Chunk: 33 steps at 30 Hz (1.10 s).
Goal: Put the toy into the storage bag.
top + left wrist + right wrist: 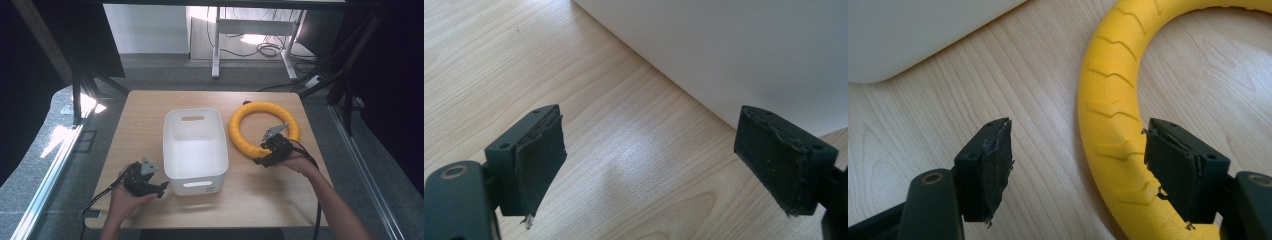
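A yellow ribbed ring (245,135) (1108,115) lies flat on the wooden table (145,107), right of a white plastic bin (220,150). My right gripper (262,159) (1078,170) is open at the ring's near edge, its jaws straddling the ring's band without gripping it. One pad (1173,170) lies over the ring, the other over bare wood. My left gripper (163,188) (649,165) is open at the bin's near left corner, nothing between its jaws, with the bin wall (744,45) just ahead.
The bin is empty and has handle slots in its short walls. Table edges lie close to both hands. Dark frame posts (75,95) stand beside the table, and a desk leg (216,45) with cables is on the floor beyond.
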Tool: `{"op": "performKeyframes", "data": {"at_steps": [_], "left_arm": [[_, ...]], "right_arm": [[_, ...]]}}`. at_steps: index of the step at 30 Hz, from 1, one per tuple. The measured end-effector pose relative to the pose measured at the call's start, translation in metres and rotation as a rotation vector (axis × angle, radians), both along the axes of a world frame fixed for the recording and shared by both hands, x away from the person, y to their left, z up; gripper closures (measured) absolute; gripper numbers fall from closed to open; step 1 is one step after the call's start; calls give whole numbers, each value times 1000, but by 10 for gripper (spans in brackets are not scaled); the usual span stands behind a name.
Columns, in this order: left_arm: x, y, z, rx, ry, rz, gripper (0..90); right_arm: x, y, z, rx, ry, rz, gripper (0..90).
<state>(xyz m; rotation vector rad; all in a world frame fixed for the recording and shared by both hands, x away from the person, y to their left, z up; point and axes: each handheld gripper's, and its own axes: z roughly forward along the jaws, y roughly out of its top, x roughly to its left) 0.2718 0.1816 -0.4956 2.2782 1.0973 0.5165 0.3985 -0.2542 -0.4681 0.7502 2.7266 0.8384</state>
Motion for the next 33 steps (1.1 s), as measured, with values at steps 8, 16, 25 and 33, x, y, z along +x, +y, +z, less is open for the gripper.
{"op": "performKeyframes", "data": {"at_steps": [8, 16, 25, 33], "left_arm": [[0, 0, 0, -3, -3, 1, 132], [0, 1, 1, -6, -6, 4, 132], [0, 1, 1, -4, -6, 3, 132], [0, 1, 1, -6, -6, 5, 132]], "right_arm": [[8, 4, 2, -38, 21, 24, 291], [19, 9, -2, -86, 50, 39, 303], [32, 9, -7, -114, 64, 24, 303], [40, 13, -14, -138, 68, 34, 303]]}}
